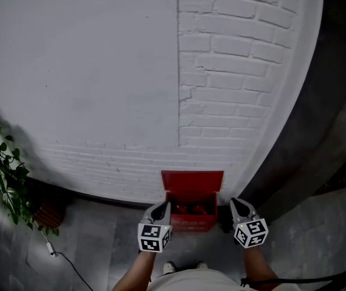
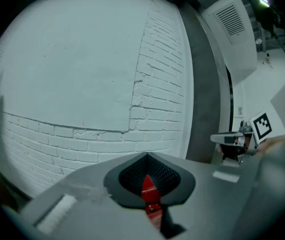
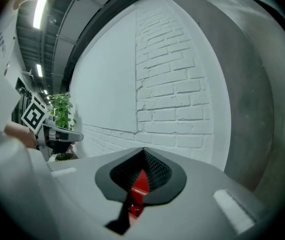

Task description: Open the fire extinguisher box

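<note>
Both left gripper [image 1: 159,210] and right gripper [image 1: 238,207], jaws together (empty), flank the fire extinguisher box [image 1: 191,223], lid [image 1: 192,179] seemingly raised.

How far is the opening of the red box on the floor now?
Done: the fire extinguisher box stands with its lid raised against the wall, contents showing. In hand: nothing; the left gripper and right gripper hang at its two sides, jaws together, empty. Left: seemingly nothing.
</note>
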`<action>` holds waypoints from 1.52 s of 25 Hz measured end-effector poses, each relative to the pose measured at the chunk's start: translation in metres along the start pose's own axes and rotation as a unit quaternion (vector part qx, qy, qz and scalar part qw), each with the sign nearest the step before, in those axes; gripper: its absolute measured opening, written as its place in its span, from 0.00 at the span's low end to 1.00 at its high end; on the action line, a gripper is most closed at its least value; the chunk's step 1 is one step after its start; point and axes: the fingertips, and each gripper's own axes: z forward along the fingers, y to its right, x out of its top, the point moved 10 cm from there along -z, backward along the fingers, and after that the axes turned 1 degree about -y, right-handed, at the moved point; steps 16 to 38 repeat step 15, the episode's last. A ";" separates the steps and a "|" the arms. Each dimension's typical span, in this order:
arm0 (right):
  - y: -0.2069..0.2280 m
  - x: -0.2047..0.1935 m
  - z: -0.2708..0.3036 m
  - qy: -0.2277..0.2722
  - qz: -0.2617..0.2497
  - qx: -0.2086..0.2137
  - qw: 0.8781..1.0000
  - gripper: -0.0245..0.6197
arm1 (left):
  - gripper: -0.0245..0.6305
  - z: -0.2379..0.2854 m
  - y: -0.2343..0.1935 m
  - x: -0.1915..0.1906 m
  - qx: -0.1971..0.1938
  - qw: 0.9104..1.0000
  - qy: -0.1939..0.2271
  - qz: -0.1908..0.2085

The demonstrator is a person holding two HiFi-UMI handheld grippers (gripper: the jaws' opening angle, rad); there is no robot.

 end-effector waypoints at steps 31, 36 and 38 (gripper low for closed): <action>-0.006 0.001 0.001 0.004 -0.009 0.009 1.000 0.04 | 0.04 -0.004 0.004 0.008 -0.003 1.000 0.013 0.006; -0.006 0.001 0.001 0.004 -0.009 0.009 1.000 0.04 | 0.04 -0.004 0.004 0.008 -0.003 1.000 0.013 0.006; -0.006 0.001 0.001 0.004 -0.009 0.009 1.000 0.04 | 0.04 -0.004 0.004 0.008 -0.003 1.000 0.013 0.006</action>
